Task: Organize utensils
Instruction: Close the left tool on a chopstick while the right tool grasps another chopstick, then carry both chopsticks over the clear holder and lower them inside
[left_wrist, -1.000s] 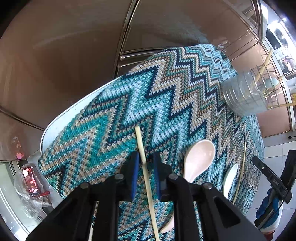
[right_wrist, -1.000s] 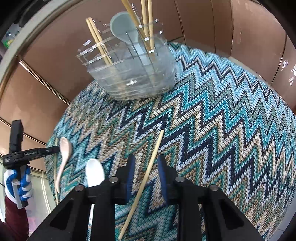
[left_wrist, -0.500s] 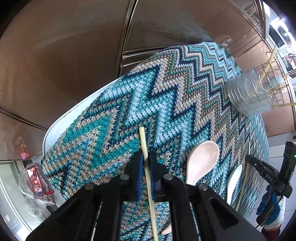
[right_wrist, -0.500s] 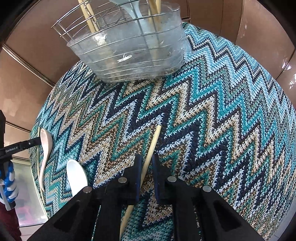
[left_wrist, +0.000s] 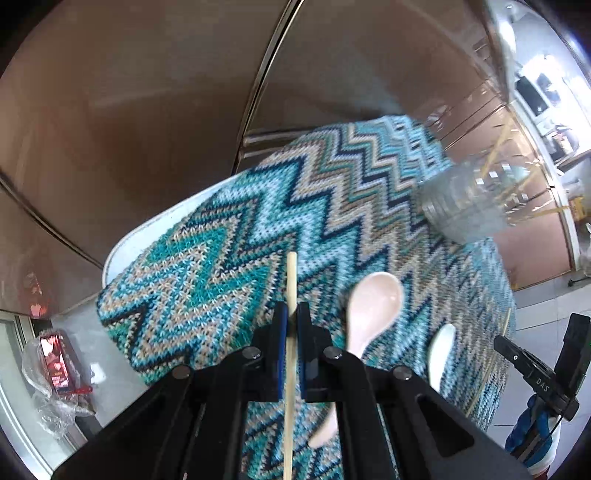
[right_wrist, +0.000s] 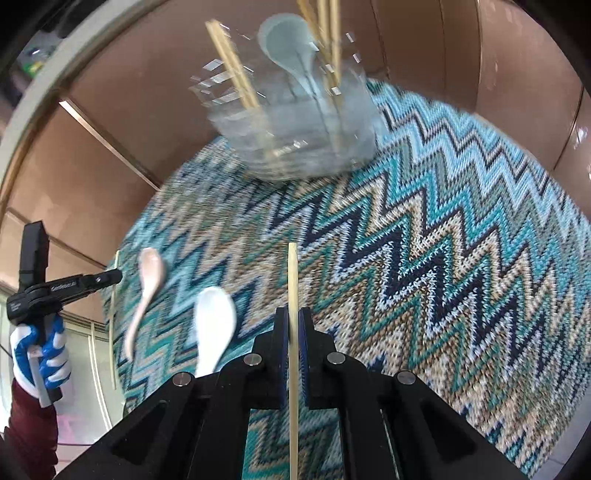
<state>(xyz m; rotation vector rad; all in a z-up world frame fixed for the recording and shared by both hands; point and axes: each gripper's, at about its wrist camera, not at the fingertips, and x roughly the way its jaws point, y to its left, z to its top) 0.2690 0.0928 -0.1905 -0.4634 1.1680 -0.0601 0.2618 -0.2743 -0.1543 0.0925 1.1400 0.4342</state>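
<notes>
My left gripper (left_wrist: 291, 314) is shut on a wooden chopstick (left_wrist: 291, 280), which sticks out ahead between the pads, lifted above the zigzag cloth (left_wrist: 229, 258). My right gripper (right_wrist: 292, 317) is shut on another wooden chopstick (right_wrist: 293, 273), also lifted. A pink spoon (left_wrist: 373, 306) and a white spoon (left_wrist: 439, 354) lie on the cloth; both show in the right wrist view, pink (right_wrist: 147, 288) and white (right_wrist: 214, 325). A clear utensil holder (right_wrist: 295, 122) at the far side holds chopsticks and a pale spoon; it also shows blurred in the left wrist view (left_wrist: 476, 199).
One more chopstick (right_wrist: 112, 321) lies by the cloth's left edge next to the pink spoon. Brown panelled walls (left_wrist: 147, 110) close in behind the table. A plastic bag with a red packet (left_wrist: 55, 365) lies on the floor at left.
Both grippers closed on their chopsticks and lifted them off the cloth. The views tilted up and back from the table; the holder looks farther away in the right wrist view.
</notes>
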